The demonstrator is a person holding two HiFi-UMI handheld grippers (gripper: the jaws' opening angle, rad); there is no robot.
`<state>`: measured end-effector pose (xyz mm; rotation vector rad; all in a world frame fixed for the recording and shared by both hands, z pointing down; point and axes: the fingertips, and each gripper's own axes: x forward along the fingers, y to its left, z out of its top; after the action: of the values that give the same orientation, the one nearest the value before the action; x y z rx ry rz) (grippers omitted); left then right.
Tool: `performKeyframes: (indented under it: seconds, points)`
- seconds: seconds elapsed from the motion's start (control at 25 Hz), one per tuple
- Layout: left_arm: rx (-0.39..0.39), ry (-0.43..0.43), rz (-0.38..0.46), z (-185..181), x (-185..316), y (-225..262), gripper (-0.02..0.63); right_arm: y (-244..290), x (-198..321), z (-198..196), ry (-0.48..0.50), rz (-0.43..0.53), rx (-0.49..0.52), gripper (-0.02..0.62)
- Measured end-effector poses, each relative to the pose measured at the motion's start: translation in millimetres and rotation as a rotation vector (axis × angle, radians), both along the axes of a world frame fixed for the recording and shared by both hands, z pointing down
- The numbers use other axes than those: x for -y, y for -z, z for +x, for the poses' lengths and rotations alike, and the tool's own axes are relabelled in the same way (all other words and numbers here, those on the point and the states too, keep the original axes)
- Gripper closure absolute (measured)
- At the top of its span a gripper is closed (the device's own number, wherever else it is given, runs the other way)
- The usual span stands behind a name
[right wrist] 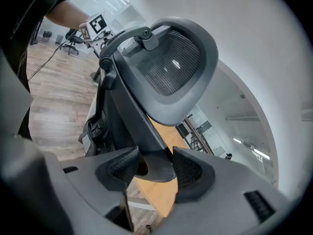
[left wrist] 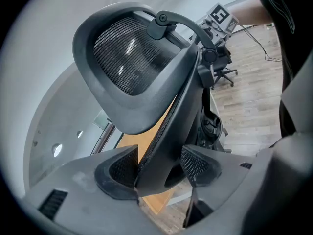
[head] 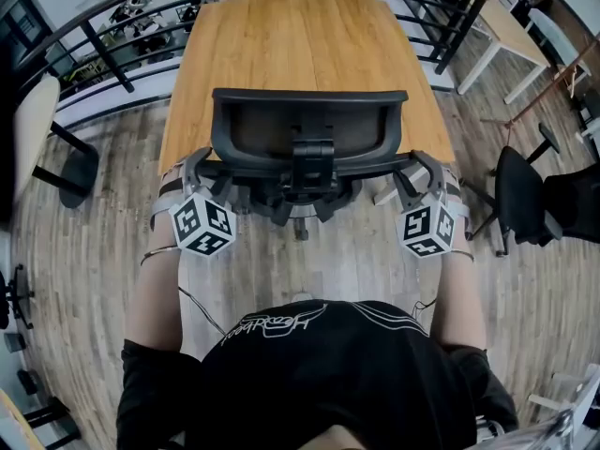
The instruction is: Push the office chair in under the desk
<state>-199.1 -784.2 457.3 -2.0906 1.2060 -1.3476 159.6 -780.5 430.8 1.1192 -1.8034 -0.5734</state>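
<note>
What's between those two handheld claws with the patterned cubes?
The office chair: its backrest spans the gap in the head view, and the left gripper and right gripper each clamp one side edge.

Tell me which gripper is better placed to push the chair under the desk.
Neither, by itself: the left gripper and right gripper each clamp one side of the chair back, level with each other, facing the desk. Pushing with both looks best.
</note>
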Motion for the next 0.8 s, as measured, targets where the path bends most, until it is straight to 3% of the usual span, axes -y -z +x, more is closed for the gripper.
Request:
performKeyframes:
  seconds: [0.48,0.8]
  points:
    - [0.021,-0.022,0.003,0.8,1.3,1.0,0.345,0.0,0.6,0.4,-0.007,0.028,-0.007,0.353]
    - [-0.035,-0.029,0.008,2.6,-0.3,3.3,0.345,0.9,2.7,0.6,-0.029,0.044,-0.051,0.353]
